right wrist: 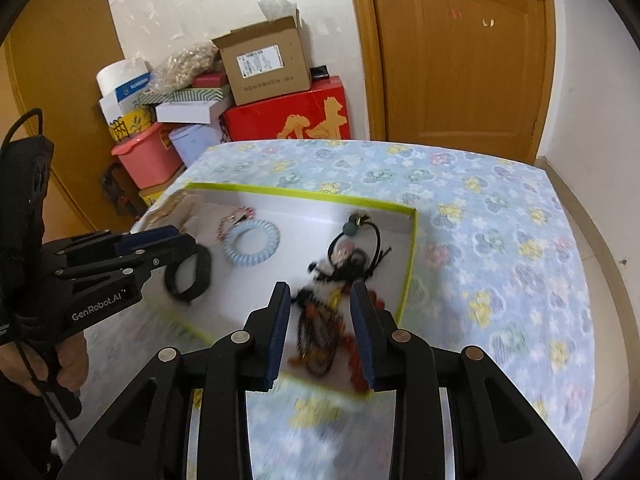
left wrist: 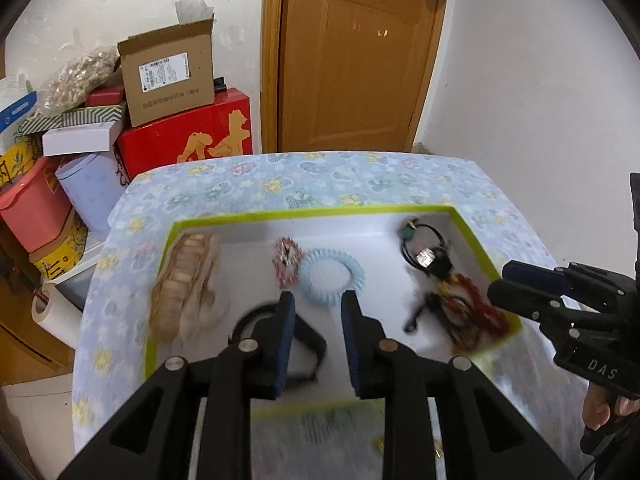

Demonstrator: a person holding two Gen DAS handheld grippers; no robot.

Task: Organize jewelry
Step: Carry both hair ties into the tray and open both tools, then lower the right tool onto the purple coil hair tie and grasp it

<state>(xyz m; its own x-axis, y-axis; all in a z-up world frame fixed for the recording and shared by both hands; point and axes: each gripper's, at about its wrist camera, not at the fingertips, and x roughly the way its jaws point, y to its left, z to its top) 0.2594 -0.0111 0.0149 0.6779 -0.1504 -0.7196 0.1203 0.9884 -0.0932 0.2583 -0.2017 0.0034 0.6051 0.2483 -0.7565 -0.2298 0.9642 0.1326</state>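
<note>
A shallow white box with a lime-green rim (left wrist: 320, 213) (right wrist: 304, 196) lies on the flowered tablecloth (right wrist: 480, 220). Inside it are a wooden bead bracelet (left wrist: 184, 276), a red-and-white beaded piece (left wrist: 286, 262), a light blue coil band (left wrist: 356, 270) (right wrist: 272, 236), a black strap (left wrist: 308, 340) (right wrist: 200, 272), black hair ties with beads (left wrist: 426, 258) (right wrist: 352, 256) and a heap of red and orange beads (left wrist: 472, 308) (right wrist: 320, 320). My left gripper (left wrist: 317, 296) (right wrist: 192, 240) is open and empty above the black strap. My right gripper (right wrist: 321, 288) (left wrist: 496, 284) hangs open over the bead heap, apart from it.
Beyond the table's far left corner is a stack of clutter: a cardboard box (left wrist: 168, 76), a red box (left wrist: 192, 140) and a pink bin (left wrist: 32, 208). A brown door (left wrist: 352, 60) stands behind the table. A hand (right wrist: 68, 364) grips the left gripper's handle.
</note>
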